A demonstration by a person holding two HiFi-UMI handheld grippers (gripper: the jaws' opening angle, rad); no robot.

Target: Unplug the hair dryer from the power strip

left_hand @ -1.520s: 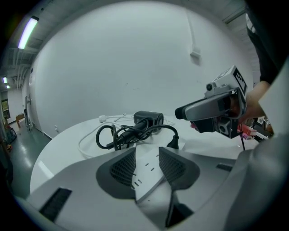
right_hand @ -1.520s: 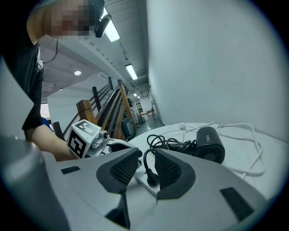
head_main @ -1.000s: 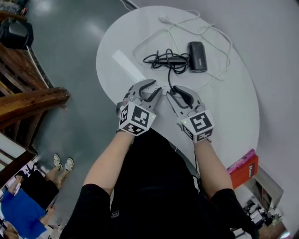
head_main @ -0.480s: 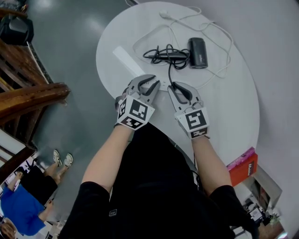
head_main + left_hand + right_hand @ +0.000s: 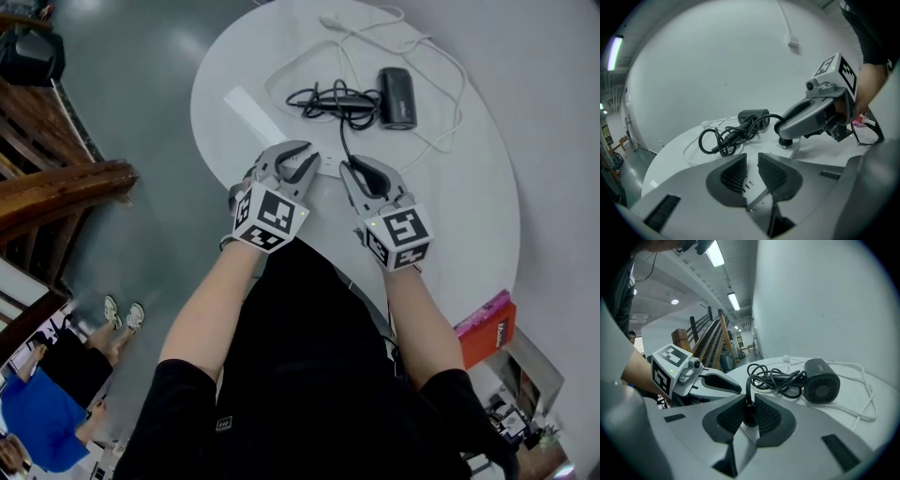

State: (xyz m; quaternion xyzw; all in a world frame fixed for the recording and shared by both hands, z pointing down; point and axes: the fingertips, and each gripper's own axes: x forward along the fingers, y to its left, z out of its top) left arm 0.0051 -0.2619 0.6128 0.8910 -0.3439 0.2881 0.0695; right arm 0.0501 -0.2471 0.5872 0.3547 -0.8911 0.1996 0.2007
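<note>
A white power strip point(image 5: 251, 112) lies on the round white table point(image 5: 469, 216). My left gripper point(image 5: 302, 161) has just been closing on the strip's near end, and its pads point(image 5: 733, 173) now rest against the sides, with socket slots showing between them point(image 5: 747, 183). My right gripper point(image 5: 354, 173) is shut on the black plug point(image 5: 750, 416), which still sits in the strip point(image 5: 785, 140). From the plug, a black cord point(image 5: 328, 98) runs in a tangle to the black hair dryer point(image 5: 397, 98), which lies on its side farther back.
A thin white cable point(image 5: 441, 84) loops around the dryer. A red and pink box point(image 5: 487, 333) sits at the table's near right edge. Wooden stair rails point(image 5: 66, 197) and people on the floor point(image 5: 47, 412) lie to the left.
The left gripper's jaws have narrowed around the strip's end. Both hands stay in place, and the right gripper keeps hold of the plug.
</note>
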